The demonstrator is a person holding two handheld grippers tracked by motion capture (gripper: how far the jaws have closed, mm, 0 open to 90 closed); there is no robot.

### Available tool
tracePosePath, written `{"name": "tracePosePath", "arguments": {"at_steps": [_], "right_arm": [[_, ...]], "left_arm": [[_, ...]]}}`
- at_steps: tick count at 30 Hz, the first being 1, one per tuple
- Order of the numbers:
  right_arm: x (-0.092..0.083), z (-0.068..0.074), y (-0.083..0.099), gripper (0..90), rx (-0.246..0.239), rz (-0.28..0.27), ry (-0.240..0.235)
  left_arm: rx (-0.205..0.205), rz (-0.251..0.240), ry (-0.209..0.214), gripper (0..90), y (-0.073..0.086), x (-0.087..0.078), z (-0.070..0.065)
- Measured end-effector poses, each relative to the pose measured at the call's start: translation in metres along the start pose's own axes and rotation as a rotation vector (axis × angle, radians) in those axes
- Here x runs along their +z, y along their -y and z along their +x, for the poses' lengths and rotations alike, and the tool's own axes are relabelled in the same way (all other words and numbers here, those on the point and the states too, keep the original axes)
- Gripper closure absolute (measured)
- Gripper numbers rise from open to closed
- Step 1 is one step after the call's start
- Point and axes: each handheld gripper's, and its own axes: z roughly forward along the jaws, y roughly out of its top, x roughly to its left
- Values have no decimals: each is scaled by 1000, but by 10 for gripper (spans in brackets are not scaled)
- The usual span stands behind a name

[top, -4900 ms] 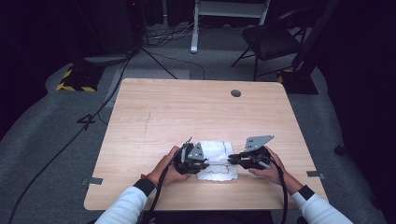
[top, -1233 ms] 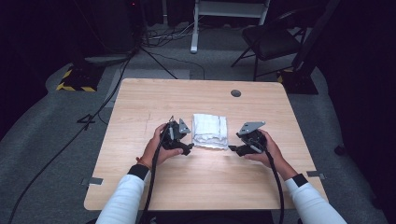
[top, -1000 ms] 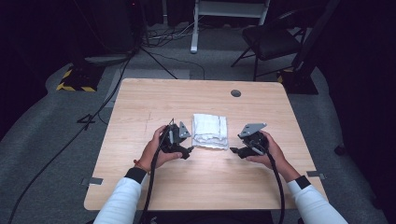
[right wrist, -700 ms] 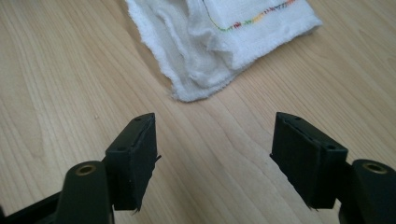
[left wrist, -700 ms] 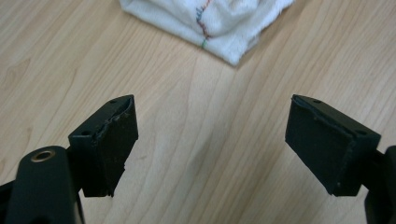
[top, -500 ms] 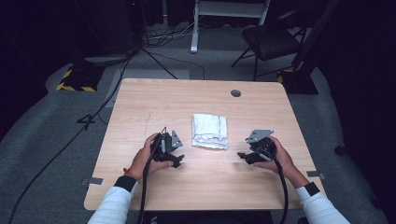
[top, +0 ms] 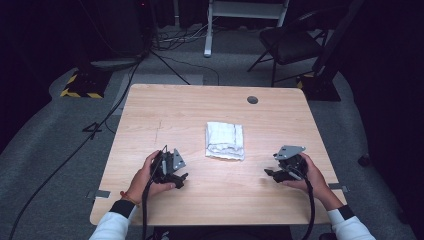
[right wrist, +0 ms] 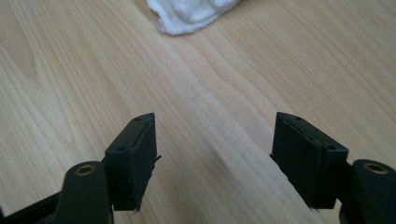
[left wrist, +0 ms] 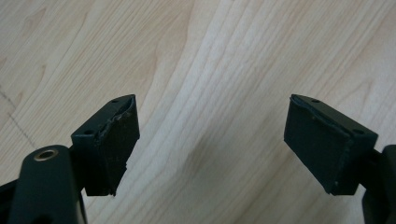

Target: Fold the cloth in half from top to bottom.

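Observation:
A folded white towel (top: 225, 141) lies flat in the middle of the wooden table (top: 190, 107). My left gripper (top: 181, 177) rests low near the front left, well apart from the towel, jaws wide with bare wood between them (left wrist: 212, 140). My right gripper (top: 270, 173) sits at the front right, also apart from the towel, and stands open over bare wood (right wrist: 215, 154). A corner of the towel (right wrist: 191, 16) shows at the top of the right gripper view.
A round grommet hole (top: 252, 100) sits near the table's far edge. Behind the table stand a black chair (top: 295, 42) and a white stand (top: 245, 10), with cables (top: 95, 127) on the grey floor at left.
Both grippers have drawn back from the towel's sides toward the front edge and outward. The towel, earlier spread loosely between them near the front, now lies folded at mid-table.

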Motion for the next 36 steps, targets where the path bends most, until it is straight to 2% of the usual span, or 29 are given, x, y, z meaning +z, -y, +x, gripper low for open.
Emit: {"name": "tracePosePath", "arguments": {"at_steps": [2,10,14,16,19,23,25,29,36], "right_arm": [[-3,0,6,313,9,4,3],[-18,-1,37,316,45,-1,40],[-27,-3,55,316,82,-8,48],[-29,-5,65,315,102,-13,36],[-33,-8,77,314,131,-11,50],[-38,-10,91,308,178,-30,44],[-40,-11,100,302,221,-56,30],[-46,-12,114,279,273,-80,44],[-51,-13,130,237,345,-128,49]], "left_arm": [[-1,-1,-9,184,5,-3,-1],[-15,-3,6,177,26,-13,-4],[-41,-12,17,172,37,-17,-4],[-57,-16,16,173,43,-19,-4],[-71,-8,21,172,51,-23,-2],[-108,-7,33,172,63,-25,3],[-136,-12,33,171,67,-26,5],[-172,-20,43,173,74,-27,12],[-276,-44,80,171,90,-29,19]]}}
